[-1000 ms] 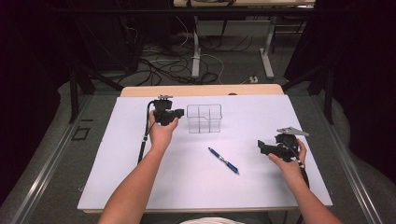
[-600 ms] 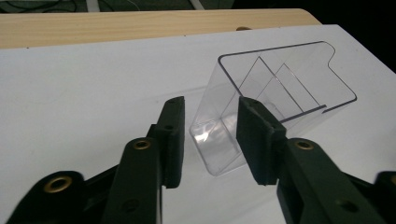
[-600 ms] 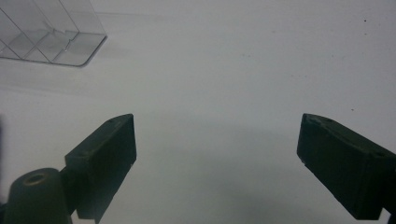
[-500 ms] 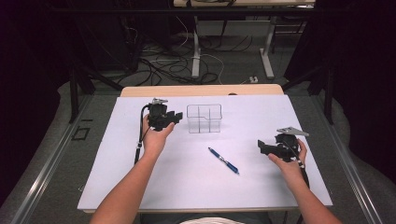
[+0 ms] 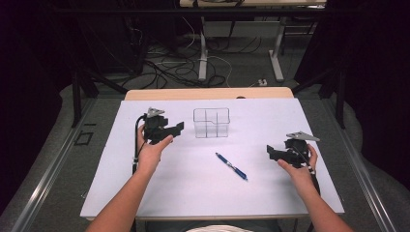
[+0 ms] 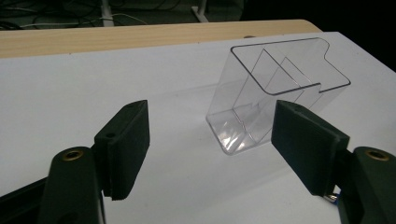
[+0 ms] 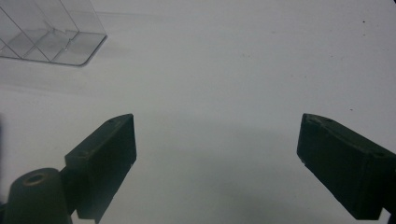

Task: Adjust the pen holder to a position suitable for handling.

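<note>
Currently on the bench: one clear organiser, one pen, two hand-held tongs

High view.
- Bench (image 5: 145,193): white top with a strip of wood along the far edge.
- Clear plastic organiser (image 5: 211,123): upright, divided into compartments, standing toward the far middle of the bench.
- Blue pen (image 5: 231,166): lying flat and slantwise near the bench's middle, nearer the person than the organiser and well apart from it.
- Left tongs (image 5: 178,127): held in the left hand (image 5: 151,151), above the bench just left of the organiser, jaws pointing toward it.
- Right tongs (image 5: 270,152): held in the right hand (image 5: 297,166) at the right side of the bench, jaws pointing left toward the pen, apart from it.
- Floor beyond the bench: cables (image 5: 169,58) and metal frame legs.

Left gripper view.
- Left tongs (image 6: 210,135): released, the two black jaws standing wide apart with nothing between them.
- Organiser (image 6: 275,93): ahead and slightly right of centre, its inner dividers visible through the clear wall; not touched by either jaw.

Right gripper view.
- Right tongs (image 7: 217,149): released, jaws spread wide over bare white bench, grasping nothing.
- Organiser (image 7: 46,32): its base at the upper left corner, well apart from the jaws.
</note>
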### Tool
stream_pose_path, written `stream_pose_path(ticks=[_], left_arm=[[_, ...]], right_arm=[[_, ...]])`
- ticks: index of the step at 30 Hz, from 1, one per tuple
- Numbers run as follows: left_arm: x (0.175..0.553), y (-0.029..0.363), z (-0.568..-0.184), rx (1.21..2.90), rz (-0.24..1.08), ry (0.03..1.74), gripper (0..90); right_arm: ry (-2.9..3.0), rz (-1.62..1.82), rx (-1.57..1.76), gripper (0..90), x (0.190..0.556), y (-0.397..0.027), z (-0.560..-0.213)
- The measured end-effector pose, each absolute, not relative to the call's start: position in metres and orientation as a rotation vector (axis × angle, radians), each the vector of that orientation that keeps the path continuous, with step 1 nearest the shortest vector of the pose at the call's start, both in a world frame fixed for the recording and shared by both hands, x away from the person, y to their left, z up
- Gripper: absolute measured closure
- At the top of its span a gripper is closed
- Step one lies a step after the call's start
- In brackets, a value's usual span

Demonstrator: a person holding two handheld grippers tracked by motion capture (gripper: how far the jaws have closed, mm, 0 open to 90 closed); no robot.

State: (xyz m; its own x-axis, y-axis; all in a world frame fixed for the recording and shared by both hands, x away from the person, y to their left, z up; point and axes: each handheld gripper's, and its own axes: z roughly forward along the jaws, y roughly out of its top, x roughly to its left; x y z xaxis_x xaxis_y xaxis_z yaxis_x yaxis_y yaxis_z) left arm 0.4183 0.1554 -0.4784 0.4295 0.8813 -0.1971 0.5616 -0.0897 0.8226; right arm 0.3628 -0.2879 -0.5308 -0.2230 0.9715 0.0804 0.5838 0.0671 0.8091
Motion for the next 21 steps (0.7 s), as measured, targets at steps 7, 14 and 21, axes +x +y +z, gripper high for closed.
stream_pose_path(ticks=[7, 14, 21], left_arm=[[0.405, 0.165, -0.479, 1.786, 0.394, 1.206, 26.6], [0.39, 0.175, -0.481, 1.81, 0.477, 1.109, 14.5], [0.379, 0.186, -0.486, 1.791, 0.529, 1.062, 0.1]], right_arm=[[1.861, 1.028, 1.542, 11.5, 0.363, -0.286, -0.531], [1.872, 1.026, 1.533, 11.5, 0.363, -0.282, -0.532], [1.878, 1.023, 1.521, 11.5, 0.363, -0.28, -0.532]])
